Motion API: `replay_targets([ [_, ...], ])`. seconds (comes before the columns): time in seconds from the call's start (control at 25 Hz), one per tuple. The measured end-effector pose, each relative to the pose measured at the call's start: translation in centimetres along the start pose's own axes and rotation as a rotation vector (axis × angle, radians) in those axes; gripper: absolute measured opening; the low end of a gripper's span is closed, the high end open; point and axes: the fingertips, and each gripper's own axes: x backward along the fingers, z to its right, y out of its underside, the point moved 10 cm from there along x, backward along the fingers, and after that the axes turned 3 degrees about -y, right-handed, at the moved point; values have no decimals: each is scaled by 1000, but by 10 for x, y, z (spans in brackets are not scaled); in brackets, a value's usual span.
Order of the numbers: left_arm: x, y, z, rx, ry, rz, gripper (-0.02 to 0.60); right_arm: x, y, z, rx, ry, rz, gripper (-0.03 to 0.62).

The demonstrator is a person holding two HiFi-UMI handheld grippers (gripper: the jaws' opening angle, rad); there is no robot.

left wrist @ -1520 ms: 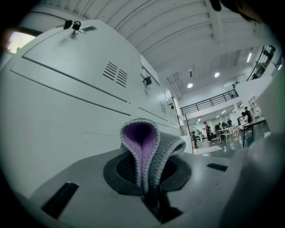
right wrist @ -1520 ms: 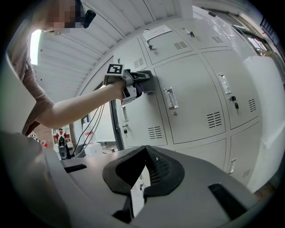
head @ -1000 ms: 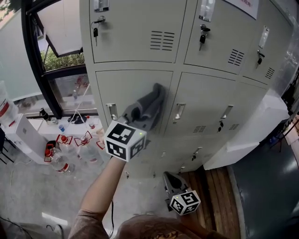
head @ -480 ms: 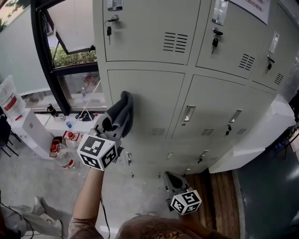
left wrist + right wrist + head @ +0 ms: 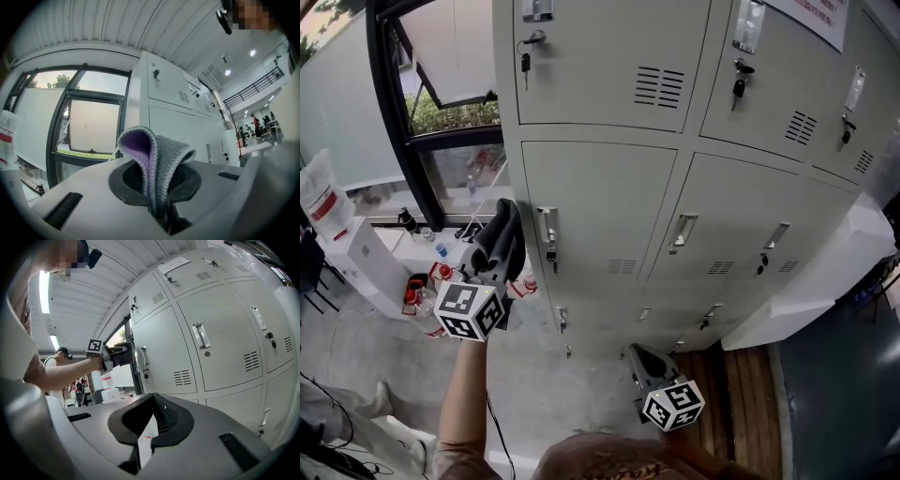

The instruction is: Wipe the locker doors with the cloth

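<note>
**Cloth at the left edge of the middle locker door, held in your left gripper [image 5: 490, 267]**

Your left gripper is closed tightly on the folded grey cloth [image 5: 501, 236], which sits beside the left edge of the locker door [image 5: 600, 197], near its handle [image 5: 547, 225]; I cannot tell if it touches the metal. I think the cloth may catch on the handle or on the key [image 5: 550, 255] hanging below it and slip from the jaws. Your right gripper [image 5: 643, 360] hangs low, jaws almost together with nothing between. Bottles [image 5: 427, 281] stand on the floor under your left arm.
</note>
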Motion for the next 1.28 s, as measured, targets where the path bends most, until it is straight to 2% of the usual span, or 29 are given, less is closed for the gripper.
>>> replay_targets([
  [0.72,-49,28,4,6,47,-36,41,2,-1,7,-7,36,1,-2],
  [0.96,-56,30,6,33,78,-19,41,2,-1,8,-10,40,3,-2],
  [1.28,-59,31,12,30,98,-7,41,3,-1,10,-11,50,-1,-2],
])
